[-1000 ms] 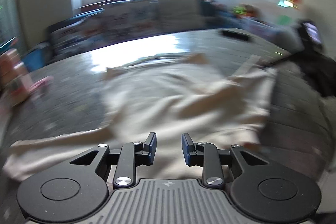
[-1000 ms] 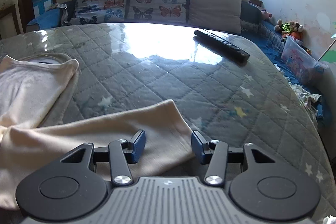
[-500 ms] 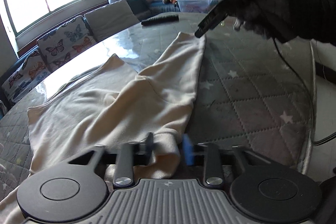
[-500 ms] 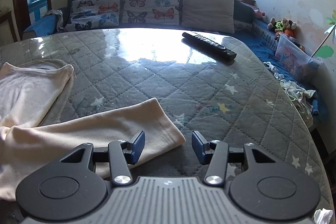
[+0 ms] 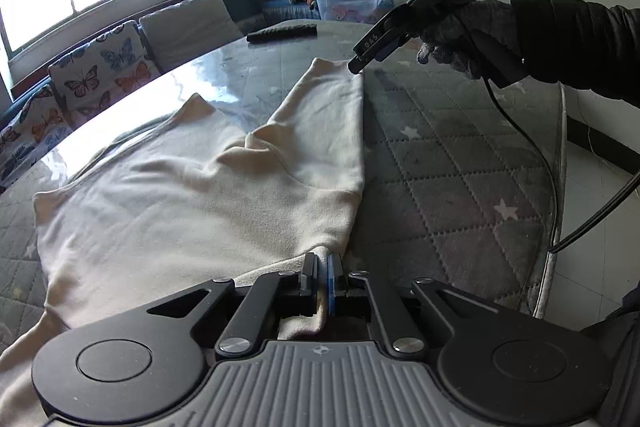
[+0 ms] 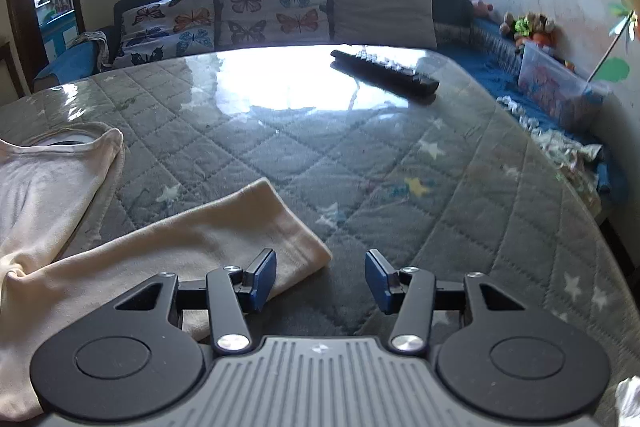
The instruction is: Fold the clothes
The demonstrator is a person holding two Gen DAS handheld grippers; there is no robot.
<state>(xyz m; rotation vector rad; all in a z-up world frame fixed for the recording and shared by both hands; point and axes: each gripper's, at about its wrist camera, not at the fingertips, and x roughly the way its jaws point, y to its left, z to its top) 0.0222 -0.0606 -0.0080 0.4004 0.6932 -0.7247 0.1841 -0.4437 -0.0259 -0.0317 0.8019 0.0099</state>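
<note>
A cream long-sleeved top [image 5: 192,195] lies spread on the grey quilted table [image 5: 460,163]. My left gripper [image 5: 323,275] is shut on the top's near corner, cloth pinched between its pads. One sleeve runs away from it to a cuff [image 5: 340,71]. In the left wrist view the right gripper [image 5: 356,67], held by a gloved hand [image 5: 468,35], hovers at that cuff. In the right wrist view my right gripper [image 6: 320,277] stands open just above the table, its left finger over the sleeve cuff [image 6: 280,227]. The neckline [image 6: 80,143] lies at the left.
A black remote [image 6: 384,71] lies on the far part of the table. Butterfly cushions [image 6: 272,7] line a sofa behind it. Toys and a plastic box [image 6: 556,83] sit along the right wall. The table's right edge [image 5: 560,147] is close, with a cable [image 5: 532,147] hanging across it.
My left gripper swung to the top's near corner and shut on the cloth. My right gripper drew back slightly toward the sleeve cuff, still open.
</note>
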